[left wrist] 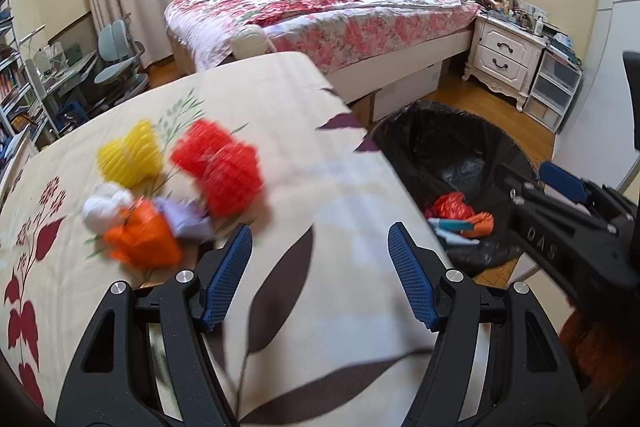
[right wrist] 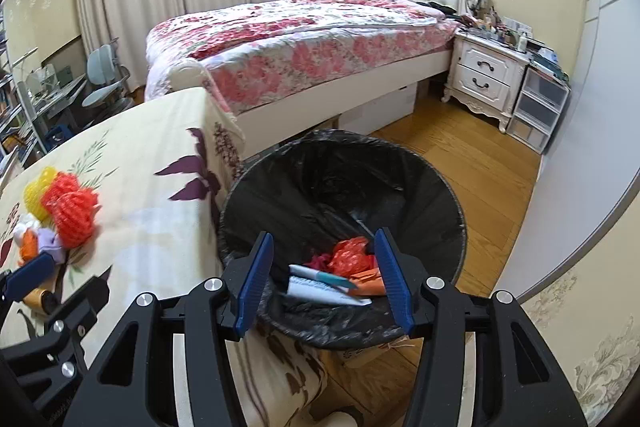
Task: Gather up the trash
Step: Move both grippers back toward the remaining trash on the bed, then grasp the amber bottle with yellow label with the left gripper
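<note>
On the flowered tablecloth point(left wrist: 344, 187) lies a blurred pile of trash: a yellow foam net point(left wrist: 128, 155), red foam nets point(left wrist: 220, 167), a white wad point(left wrist: 104, 207), a lavender wad point(left wrist: 184, 219) and an orange bag point(left wrist: 144, 243). My left gripper point(left wrist: 322, 275) hovers open just right of the pile, with only cloth showing between its blue pads. A black-lined bin point(right wrist: 420, 187) stands on the floor beside the table, holding a red bag point(right wrist: 352, 255), white paper point(right wrist: 320, 291) and orange scraps. Over its near rim, my right gripper point(right wrist: 325, 281) is open and holds nothing.
A bed point(right wrist: 320, 43) with a floral quilt stands behind the table and bin. A white nightstand point(right wrist: 484, 75) and plastic drawers point(right wrist: 536, 107) line the right wall. A desk and chair point(left wrist: 116, 63) crowd the far left. Wooden floor point(right wrist: 480, 167) surrounds the bin.
</note>
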Available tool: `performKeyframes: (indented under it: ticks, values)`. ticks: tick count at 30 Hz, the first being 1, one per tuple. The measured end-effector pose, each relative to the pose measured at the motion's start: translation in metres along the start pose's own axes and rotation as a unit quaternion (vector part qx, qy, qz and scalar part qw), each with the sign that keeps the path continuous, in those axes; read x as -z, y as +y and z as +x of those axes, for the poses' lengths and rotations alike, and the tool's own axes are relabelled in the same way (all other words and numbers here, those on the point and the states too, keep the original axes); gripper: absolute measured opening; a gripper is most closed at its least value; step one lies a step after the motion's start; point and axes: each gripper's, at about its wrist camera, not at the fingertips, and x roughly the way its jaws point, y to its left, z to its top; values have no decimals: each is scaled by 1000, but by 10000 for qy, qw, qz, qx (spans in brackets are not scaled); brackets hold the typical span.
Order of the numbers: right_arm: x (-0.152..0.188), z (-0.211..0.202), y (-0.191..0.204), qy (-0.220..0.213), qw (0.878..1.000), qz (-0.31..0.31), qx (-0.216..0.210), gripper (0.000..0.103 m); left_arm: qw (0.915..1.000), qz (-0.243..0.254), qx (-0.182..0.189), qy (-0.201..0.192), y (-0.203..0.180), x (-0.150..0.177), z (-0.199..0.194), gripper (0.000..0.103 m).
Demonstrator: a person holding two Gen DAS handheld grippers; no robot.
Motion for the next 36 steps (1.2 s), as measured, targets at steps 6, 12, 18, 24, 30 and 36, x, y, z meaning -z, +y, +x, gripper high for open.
performKeyframes:
  ticks: [6,12,18,24,30,36]
  values:
    - [5,-9,24,-25,9994,-267,-197,53,9992,-282,-231,171,41,32,-18,69]
    - [11,-14,47,-16,9982,-490,-345,54,9963,-615,-514,302,81,54,-28,69]
    - [14,-14,68,26,9965,-711,-443,54,9924,-924,-702,421,112,64,-26,69]
    - [20,-18,79,63,9951,-851,-492,54,9895,-1180,-684,476,126,61,-18,69]
    - [22,-16,84,113,9944,-904,-530,54,9872,-1305,-772,496,137,51,-9,69]
    - [23,-14,89,145,9937,-934,-598,54,9856,-1361,-882,481,145,38,4,69]
